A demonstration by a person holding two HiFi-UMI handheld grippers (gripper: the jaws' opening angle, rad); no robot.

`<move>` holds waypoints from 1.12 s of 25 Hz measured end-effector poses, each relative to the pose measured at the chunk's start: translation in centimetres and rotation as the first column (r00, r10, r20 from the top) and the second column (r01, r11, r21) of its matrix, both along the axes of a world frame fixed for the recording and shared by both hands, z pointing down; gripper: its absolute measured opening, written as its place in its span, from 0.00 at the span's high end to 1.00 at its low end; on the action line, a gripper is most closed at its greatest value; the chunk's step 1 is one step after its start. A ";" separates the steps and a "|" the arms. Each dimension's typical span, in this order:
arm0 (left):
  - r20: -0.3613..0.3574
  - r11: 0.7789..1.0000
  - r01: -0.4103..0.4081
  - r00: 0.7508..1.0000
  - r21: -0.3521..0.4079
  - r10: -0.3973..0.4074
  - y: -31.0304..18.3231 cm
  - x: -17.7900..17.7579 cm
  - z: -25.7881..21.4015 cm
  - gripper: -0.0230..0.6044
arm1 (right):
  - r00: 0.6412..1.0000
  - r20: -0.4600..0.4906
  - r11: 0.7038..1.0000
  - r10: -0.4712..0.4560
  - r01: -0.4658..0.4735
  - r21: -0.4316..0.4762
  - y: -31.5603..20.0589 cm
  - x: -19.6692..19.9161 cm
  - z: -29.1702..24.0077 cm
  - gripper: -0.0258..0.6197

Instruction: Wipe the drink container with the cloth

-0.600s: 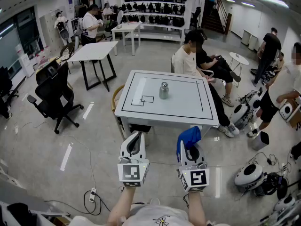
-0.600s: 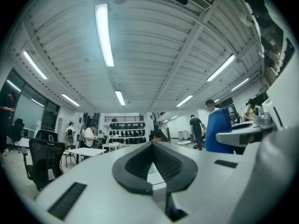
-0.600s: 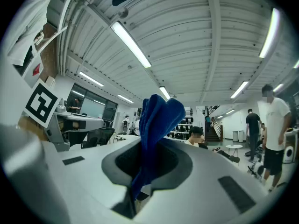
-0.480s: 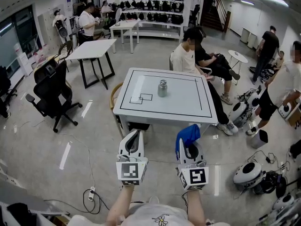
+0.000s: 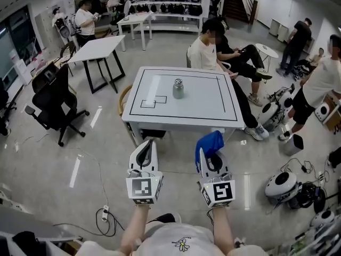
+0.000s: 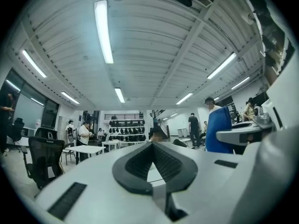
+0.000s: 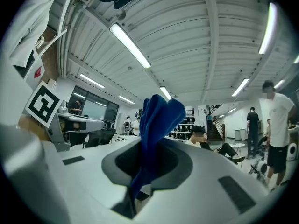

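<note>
Moved: since 0.6 s ago the white table [image 5: 213, 97] w/ the drink container [image 5: 178, 88] shows larger & nearer in head view; left gripper [image 5: 148, 144] & right gripper [image 5: 206, 156] ride a bit higher in frame, side by side as before.
Room: big open hall, grey floor [image 5: 53, 164], strip lights overhead, shelf of black bags [image 5: 160, 8] at far wall, several people standing & sitting about.
Table: white top w/ black tape border, plus two small taped boxes [image 5: 154, 101] near its left side. One seated person [image 5: 205, 52] at its far edge. It stands ahead of me; neither gripper is over it.
Chair: black office chair [image 5: 50, 97], left of table, apart from it.
Left tool: left gripper held above the floor, short of the table. Jaws together, pads meeting, nothing btwn them.
Right tool: right gripper just beside the left one, jaws clamped on the cloth [image 5: 209, 144].
Cloth: blue, bunched, sticks up out of the right jaws w/ top fold flopped over; touches nothing else.
Container: small, metal-grey, upright on the table inside the border, right of the taped boxes, toward the far half. Well apart from cloth & both grippers. Any label too small to read.
Markers: marker cube [image 5: 144, 189] on each gripper shows a black-white square code, pattern only.
Shirt: small flower print [image 5: 181, 244] on my white top, wording not legible.
</note>
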State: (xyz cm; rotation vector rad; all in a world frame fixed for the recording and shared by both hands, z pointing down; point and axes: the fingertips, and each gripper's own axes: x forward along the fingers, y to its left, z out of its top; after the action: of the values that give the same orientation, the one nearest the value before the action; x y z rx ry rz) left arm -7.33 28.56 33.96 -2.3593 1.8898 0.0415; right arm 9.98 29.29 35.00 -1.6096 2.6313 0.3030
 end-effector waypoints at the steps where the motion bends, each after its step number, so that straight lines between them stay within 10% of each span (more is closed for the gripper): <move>1: 0.003 1.000 -0.005 1.000 -0.004 0.005 0.0 0.1 0.2 0.97 | 1.000 -0.003 1.000 0.004 -0.004 0.002 -0.1 0.0 0.2 0.89; 12: -0.014 0.999 -0.045 0.999 0.011 0.045 -5.7 0.1 0.3 0.97 | 0.999 -0.031 1.000 -0.009 0.009 -0.024 -5.2 -0.9 1.4 0.89; 28: -0.037 0.998 -0.059 0.998 0.000 0.059 -29.6 -5.1 -0.4 0.97 | 0.997 -0.059 0.998 0.048 -0.050 -0.029 -28.7 -5.3 0.0 0.90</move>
State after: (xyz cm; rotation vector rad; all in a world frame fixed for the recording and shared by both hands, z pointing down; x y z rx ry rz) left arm -12.47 -1.03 33.52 -2.4308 1.8357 0.0902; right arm 4.65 0.63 35.03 -1.7021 2.6551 0.3179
